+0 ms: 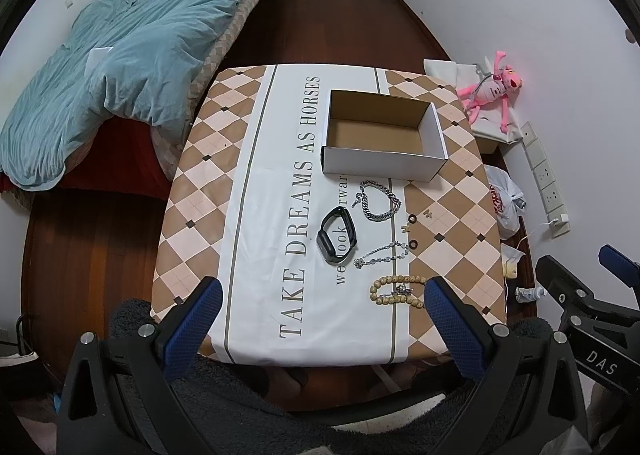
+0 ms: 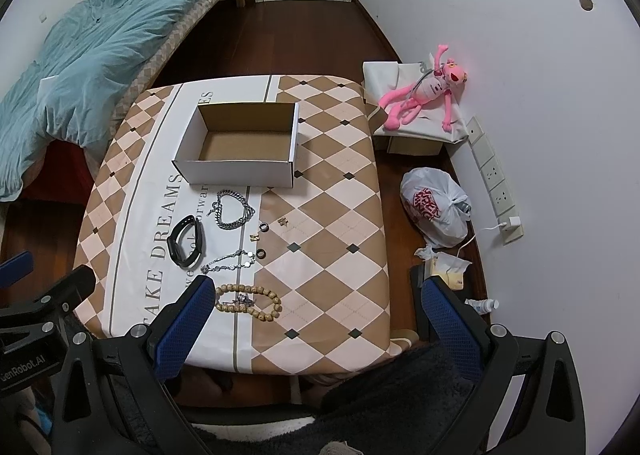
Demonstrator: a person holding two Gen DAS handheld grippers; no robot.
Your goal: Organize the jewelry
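Observation:
An empty white cardboard box (image 1: pixel 384 165) (image 2: pixel 236 171) stands open at the far middle of the table. In front of it lie a thick silver chain (image 1: pixel 378 201) (image 2: pixel 234 211), a black smart band (image 1: pixel 337 241) (image 2: pixel 186 241), a thin silver chain (image 1: pixel 380 255) (image 2: pixel 228 261), a wooden bead bracelet (image 1: pixel 396 291) (image 2: pixel 250 301), two dark rings (image 2: pixel 262 241) and small gold pieces (image 2: pixel 283 221). My left gripper (image 1: pixel 322 293) hangs open above the table's near edge. My right gripper (image 2: pixel 316 293) is open too, its left finger beside the beads.
The table (image 1: pixel 200 215) wears a checked cloth with lettering. A bed with a teal duvet (image 1: pixel 132 55) lies to the left. On the right are a pink plush toy (image 2: pixel 424 99) on a covered box, a white plastic bag (image 2: pixel 434 207), wall sockets and floor clutter.

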